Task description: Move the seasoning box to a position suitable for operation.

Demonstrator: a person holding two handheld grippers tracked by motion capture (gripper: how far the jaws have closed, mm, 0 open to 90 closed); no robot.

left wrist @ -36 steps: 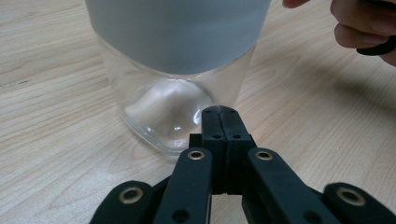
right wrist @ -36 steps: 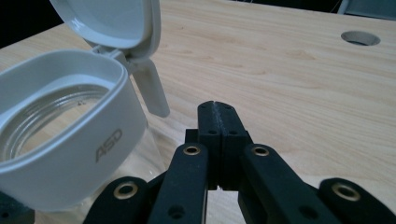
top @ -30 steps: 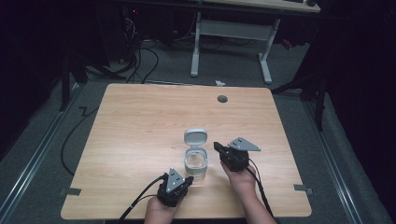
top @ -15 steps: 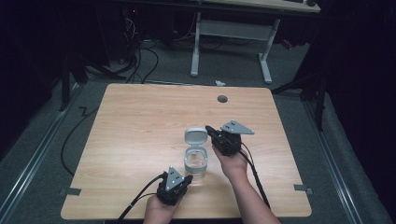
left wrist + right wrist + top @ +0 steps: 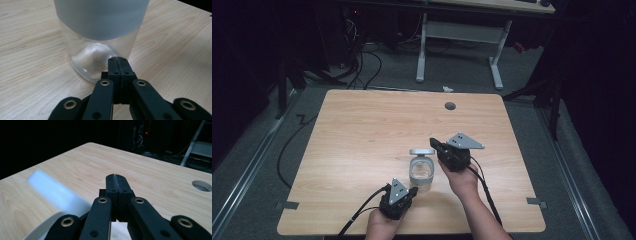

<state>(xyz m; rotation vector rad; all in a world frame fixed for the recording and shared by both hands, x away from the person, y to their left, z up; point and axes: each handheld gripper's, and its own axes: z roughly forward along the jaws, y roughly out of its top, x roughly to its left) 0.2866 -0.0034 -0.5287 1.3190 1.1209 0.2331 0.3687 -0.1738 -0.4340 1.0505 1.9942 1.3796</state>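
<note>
A clear glass jar [image 5: 421, 172] stands on the wooden table [image 5: 362, 135], its hinged grey lid [image 5: 422, 151] flipped open on the far side. My left gripper [image 5: 413, 190] rests near the front edge, just left of the jar. In the left gripper view its jaws are shut with nothing between them, and the left gripper [image 5: 118, 60] is right at the jar's base [image 5: 92, 57]. My right gripper [image 5: 432, 143] hovers beside the lid's right end. The right gripper [image 5: 116, 177] is shut and empty, with the pale lid [image 5: 53, 191] blurred beneath it.
A round cable hole [image 5: 450, 106] sits near the table's far edge and shows again as the cable hole [image 5: 201, 185]. Cables trail from both grippers over the front edge. Behind the table stand a white desk frame [image 5: 457, 35] and floor cables.
My right gripper has moved away from the person and slightly left, from beside the jar's body to the lid's right end. The left gripper and jar have stayed put.
</note>
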